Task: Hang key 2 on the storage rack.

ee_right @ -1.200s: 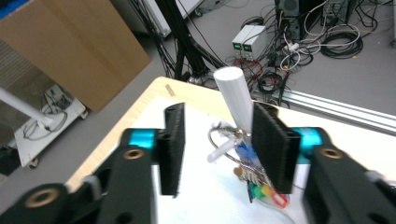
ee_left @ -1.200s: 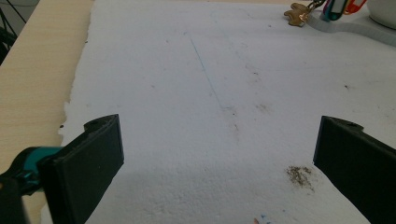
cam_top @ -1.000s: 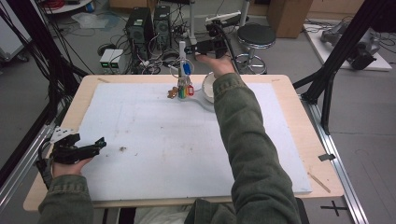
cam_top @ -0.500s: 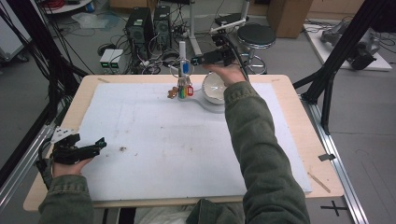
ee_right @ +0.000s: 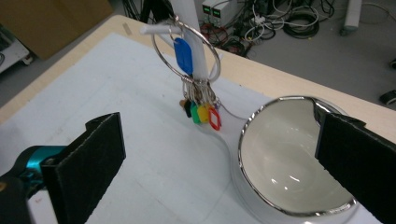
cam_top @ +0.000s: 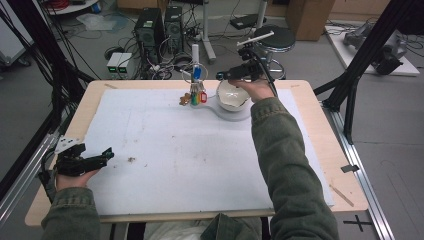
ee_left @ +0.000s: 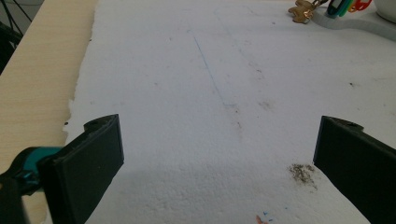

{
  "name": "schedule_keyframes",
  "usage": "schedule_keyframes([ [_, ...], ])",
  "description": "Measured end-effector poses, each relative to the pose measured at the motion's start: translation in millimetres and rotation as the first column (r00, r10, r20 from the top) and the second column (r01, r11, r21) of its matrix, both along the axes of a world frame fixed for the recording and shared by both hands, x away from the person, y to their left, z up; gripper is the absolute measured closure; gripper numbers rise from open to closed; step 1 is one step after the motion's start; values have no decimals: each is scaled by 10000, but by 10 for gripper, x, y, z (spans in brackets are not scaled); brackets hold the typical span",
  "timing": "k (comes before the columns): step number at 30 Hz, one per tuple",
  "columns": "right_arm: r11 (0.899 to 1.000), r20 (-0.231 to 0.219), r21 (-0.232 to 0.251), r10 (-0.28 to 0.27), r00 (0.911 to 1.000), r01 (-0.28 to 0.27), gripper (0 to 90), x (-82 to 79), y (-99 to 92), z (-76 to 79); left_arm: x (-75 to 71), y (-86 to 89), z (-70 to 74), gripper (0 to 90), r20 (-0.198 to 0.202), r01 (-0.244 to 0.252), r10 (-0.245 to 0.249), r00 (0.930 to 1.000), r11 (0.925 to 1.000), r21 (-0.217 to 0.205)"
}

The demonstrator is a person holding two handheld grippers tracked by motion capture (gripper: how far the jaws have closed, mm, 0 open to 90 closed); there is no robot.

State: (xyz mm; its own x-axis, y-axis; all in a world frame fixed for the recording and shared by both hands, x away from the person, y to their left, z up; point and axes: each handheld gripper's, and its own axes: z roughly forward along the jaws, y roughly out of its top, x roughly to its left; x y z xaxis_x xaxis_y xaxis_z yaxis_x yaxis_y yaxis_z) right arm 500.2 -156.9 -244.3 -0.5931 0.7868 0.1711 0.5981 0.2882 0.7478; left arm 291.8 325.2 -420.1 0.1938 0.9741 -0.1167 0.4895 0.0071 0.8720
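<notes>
White foam sheet (cam_top: pixel 200 165) covers most of a pale wooden table (cam_top: pixel 320 150). At about 12 o'clock on the sheet, near its far edge, a white post (cam_top: pixel 195 55) stands upright with its long axis vertical. A large metal ring (ee_right: pixel 187 49) hangs from a peg on the post, carrying a blue tag (ee_right: pixel 183 55) and a bunch of key tags (ee_right: pixel 203 112) in green, yellow and red that dangle straight down; no writing on them can be read. Just beside the post, at its 3 o'clock, sits a white bowl (ee_right: pixel 285 158) with a shiny rim, mouth up. The right gripper (cam_top: pixel 235 75) hovers over the bowl, jaws wide apart and holding nothing. The left gripper (cam_top: pixel 82 161) rests at about 8 o'clock on the sheet's near left edge, jaws also wide apart, pointing across the sheet.
</notes>
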Motion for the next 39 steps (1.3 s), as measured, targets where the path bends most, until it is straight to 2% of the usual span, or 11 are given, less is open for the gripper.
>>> schedule_keyframes([
  [3,10000,226,57,-81,9997,80,8,-42,-58,-12,-6,5,-1,21,37,-53,53,10000,10000,-70],
  [8,9998,133,-76,-171,9998,172,8,-112,-157,-76,-11,6,1,20,81,-56,57,10000,10000,-54],
  [10,9995,145,-284,-165,9998,169,8,-142,-181,-88,-12,5,3,21,77,-89,89,9999,9999,-71],
  [13,9998,279,-99,-175,9995,178,8,-207,-231,-109,-13,10,4,20,115,-114,115,9999,9999,-103],
  [17,9994,177,-300,-177,9997,183,8,-266,-281,-176,-19,13,10,20,227,-71,75,9997,9998,-170],
  [22,9996,272,-102,-268,9993,271,8,-348,-351,-251,-17,27,27,21,73,-5,7,10000,9996,-273],
  [24,9987,239,-384,-325,9992,334,8,-363,-372,-276,-20,33,33,20,117,19,-16,9999,9996,-270],
  [30,9990,504,-21,-435,9978,437,8,-476,-454,-328,-26,39,31,20,579,-39,54,9983,9997,-258],
  [39,9961,759,-103,-871,9933,882,8,-621,-652,-451,-66,83,49,20,1230,-478,524,9910,9981,-401],
])
